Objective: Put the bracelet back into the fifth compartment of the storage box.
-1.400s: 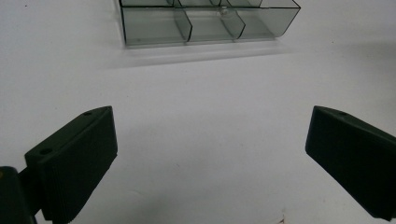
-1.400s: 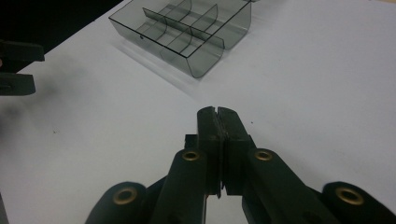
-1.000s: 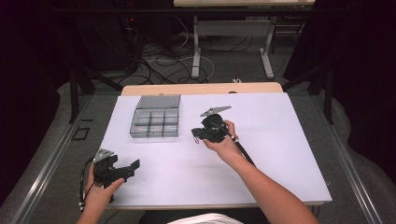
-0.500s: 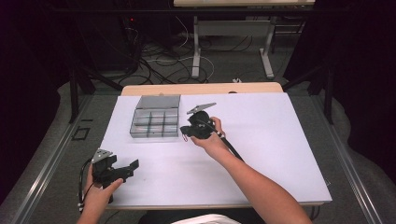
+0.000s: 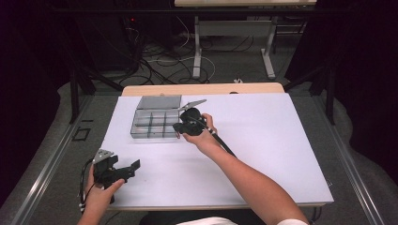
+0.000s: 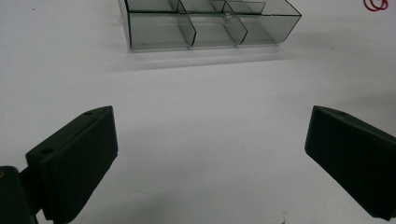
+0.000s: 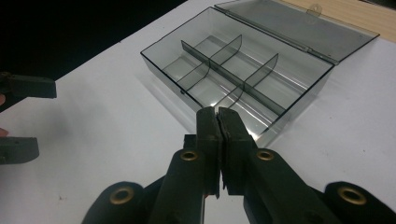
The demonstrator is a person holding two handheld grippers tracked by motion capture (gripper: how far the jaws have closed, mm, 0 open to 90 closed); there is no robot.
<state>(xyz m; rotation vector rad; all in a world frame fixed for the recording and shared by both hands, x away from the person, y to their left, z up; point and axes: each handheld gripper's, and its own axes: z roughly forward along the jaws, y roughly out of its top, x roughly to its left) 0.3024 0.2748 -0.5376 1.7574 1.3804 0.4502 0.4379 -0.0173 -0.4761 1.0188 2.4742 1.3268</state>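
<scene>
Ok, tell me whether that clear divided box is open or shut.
Open. The compartment box has its lid folded back flat on the table, compartments uncovered.

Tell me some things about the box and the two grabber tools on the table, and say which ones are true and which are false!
1. The clear box has its lid open. True.
2. The right gripper has its jaws wide apart. False: they are pressed together, with no visible thing between them.
3. The left gripper has its jaws open. True.
4. The box sits on bare wood. False: it sits on the white table cover.
5. The left gripper is right beside the box. False: it is at the near left part of the table, well apart from the box; the right gripper is the one at the box.
</scene>
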